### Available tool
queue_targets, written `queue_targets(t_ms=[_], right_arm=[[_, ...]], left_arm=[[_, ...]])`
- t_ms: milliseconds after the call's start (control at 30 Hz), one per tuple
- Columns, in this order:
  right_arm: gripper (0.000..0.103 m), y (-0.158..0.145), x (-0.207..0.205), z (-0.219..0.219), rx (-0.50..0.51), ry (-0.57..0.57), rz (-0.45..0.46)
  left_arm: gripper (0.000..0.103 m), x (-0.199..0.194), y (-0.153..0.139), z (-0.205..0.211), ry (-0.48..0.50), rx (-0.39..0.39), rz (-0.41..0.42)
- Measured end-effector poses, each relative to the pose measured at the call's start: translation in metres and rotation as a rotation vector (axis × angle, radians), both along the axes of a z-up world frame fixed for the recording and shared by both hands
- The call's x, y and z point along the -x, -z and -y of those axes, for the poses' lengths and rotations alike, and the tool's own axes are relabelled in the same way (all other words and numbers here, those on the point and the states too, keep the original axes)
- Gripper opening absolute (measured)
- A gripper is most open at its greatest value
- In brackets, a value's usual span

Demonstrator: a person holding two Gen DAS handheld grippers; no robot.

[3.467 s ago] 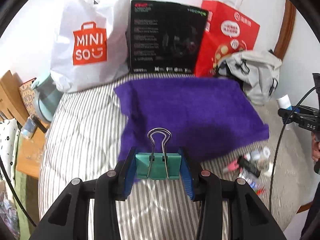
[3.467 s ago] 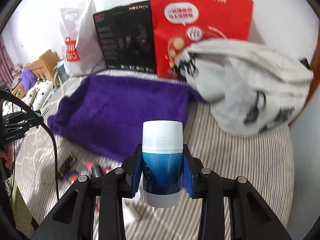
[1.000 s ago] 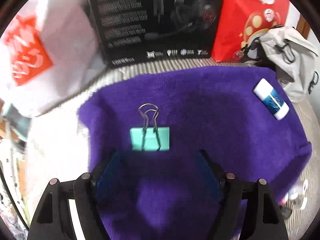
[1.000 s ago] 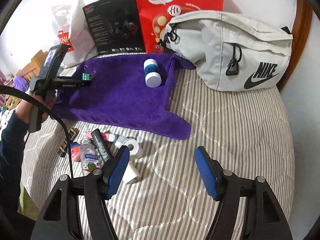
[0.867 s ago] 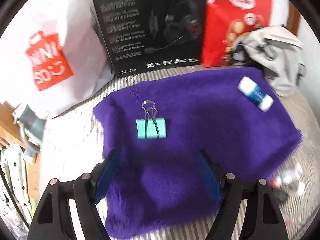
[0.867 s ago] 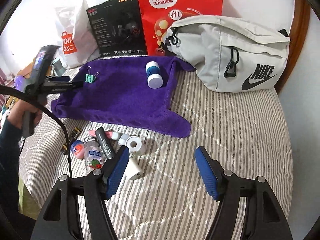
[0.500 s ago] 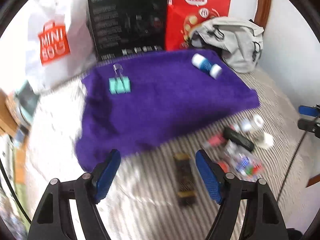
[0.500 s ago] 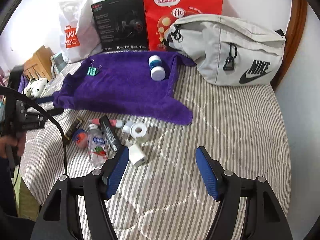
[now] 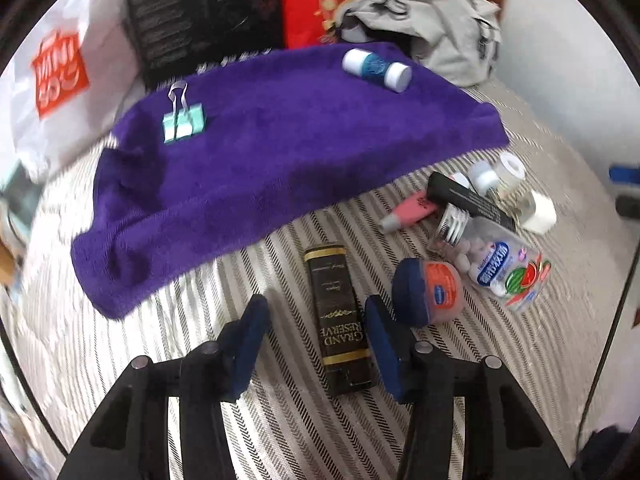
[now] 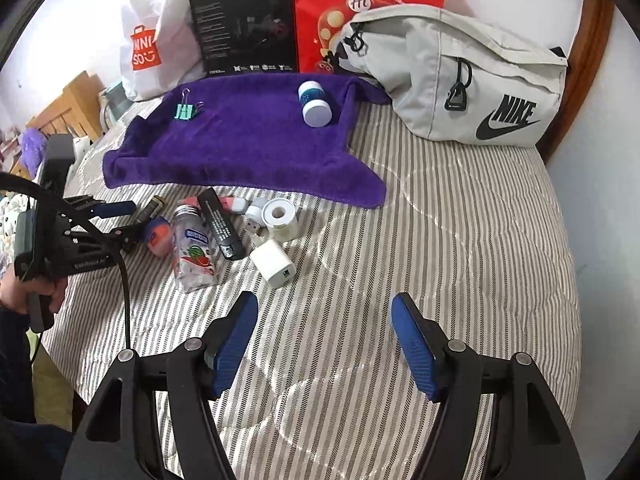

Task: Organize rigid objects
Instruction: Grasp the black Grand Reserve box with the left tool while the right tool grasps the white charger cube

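Hiding the black box's near end, the left claw gapes.

Open striped quilted bedding is being left free right of the purple terry towel. Between the spread pads of the left gripper, a black rectangular tin with gold lettering is lying; the right pad's side is being crowded by a small round orange-lidded jar and a clear plastic candy bottle. Ahead of the wide-open right gripper, only a white cube-shaped charger is standing nearby.
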State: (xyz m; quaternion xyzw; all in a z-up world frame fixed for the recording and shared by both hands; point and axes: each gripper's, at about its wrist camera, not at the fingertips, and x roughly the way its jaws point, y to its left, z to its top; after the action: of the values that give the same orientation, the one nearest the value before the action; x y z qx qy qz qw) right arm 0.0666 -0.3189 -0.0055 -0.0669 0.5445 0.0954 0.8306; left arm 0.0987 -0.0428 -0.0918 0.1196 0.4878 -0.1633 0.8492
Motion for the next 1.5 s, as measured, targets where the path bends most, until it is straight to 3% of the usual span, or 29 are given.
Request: queue_targets(t_ms=[100, 167, 200, 533, 667, 733, 867, 967, 1167, 1500], right_arm=[[0.069, 0.007, -0.005, 0.000, -0.021, 0.004, -0.010], [0.069, 0.013, -0.009, -0.001, -0.038, 0.000, -0.013], [0.069, 0.016, -0.010, -0.003, -0.051, -0.009, -0.003], [0.069, 0.055, -0.027, -0.034, -0.010, -0.157, 0.006], [0.067, 0.065, -0.034, -0.036, -0.049, -0.169, 0.006], [0.062, 0.070, -0.038, -0.037, -0.045, -0.170, 0.009], [0.038, 0.078, -0.046, -0.042, -0.061, -0.180, -0.011], [0.026, 0.076, -0.046, -0.037, -0.051, -0.154, -0.013], [0.026, 0.073, -0.039, -0.008, -0.017, -0.048, -0.049], [0.028, 0.076, -0.026, -0.005, -0.011, -0.041, 0.017]], left_arm=[[0.045, -0.001, -0.001, -0.001, -0.015, 0.019, -0.002], [0.023, -0.004, -0.001, -0.002, -0.057, 0.039, 0.012], [0.023, -0.004, -0.001, -0.001, -0.054, 0.032, 0.012], [0.022, -0.005, 0.000, -0.002, -0.065, 0.044, 0.001], [0.022, -0.008, 0.000, -0.003, -0.066, 0.046, -0.013], [0.023, -0.008, 0.000, -0.002, -0.064, 0.046, -0.015], [0.023, -0.007, 0.001, -0.002, -0.071, 0.047, -0.013], [0.023, -0.007, 0.001, -0.002, -0.076, 0.049, -0.013], [0.023, -0.003, 0.001, -0.002, -0.094, 0.036, 0.008], [0.023, -0.003, 0.000, -0.002, -0.098, 0.035, 0.010]])
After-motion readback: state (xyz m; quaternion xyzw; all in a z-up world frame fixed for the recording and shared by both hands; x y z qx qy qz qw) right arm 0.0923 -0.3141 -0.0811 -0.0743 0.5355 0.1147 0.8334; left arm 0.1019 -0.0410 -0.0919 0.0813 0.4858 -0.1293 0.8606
